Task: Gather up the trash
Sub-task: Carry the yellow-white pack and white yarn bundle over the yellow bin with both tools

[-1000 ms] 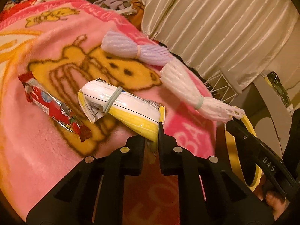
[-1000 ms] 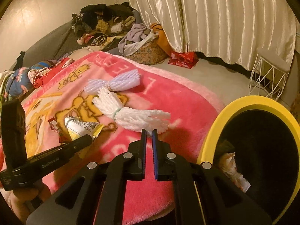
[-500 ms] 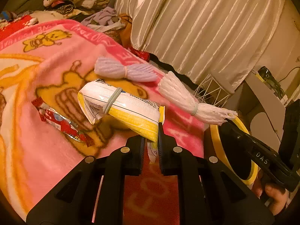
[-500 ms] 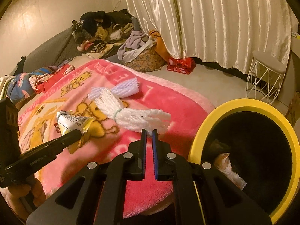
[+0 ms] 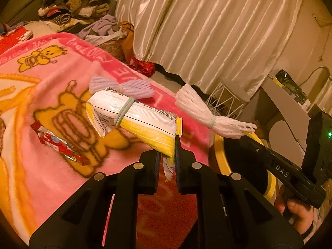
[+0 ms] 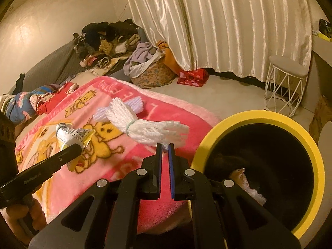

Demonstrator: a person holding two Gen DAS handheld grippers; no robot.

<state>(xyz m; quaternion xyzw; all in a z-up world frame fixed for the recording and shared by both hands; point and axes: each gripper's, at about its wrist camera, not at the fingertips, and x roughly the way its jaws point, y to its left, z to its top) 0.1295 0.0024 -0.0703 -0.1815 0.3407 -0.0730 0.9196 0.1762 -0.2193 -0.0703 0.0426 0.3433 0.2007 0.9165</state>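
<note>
My left gripper (image 5: 167, 155) is shut on a white and yellow snack bag (image 5: 132, 117) bound with a rubber band, held above the pink blanket (image 5: 51, 182); the bag also shows in the right wrist view (image 6: 72, 137). My right gripper (image 6: 165, 148) is shut on a white foam net (image 6: 151, 127) tied in the middle, held up beside the yellow-rimmed black bin (image 6: 269, 116). The net also shows in the left wrist view (image 5: 207, 116). A lilac foam net (image 5: 124, 86) and a red wrapper (image 5: 60, 145) lie on the blanket.
The bin holds some crumpled trash (image 6: 249, 184). A white wire stool (image 6: 286, 87), a cloth basket (image 6: 153, 72), a red bag (image 6: 193, 76) and curtains (image 6: 217, 25) stand on the floor beyond the bed. A pile of clothes (image 6: 103, 41) lies at the back.
Both grippers have risen with their loads: the snack bag and the white net are higher above the blanket. The bin now sits closer to the right gripper.
</note>
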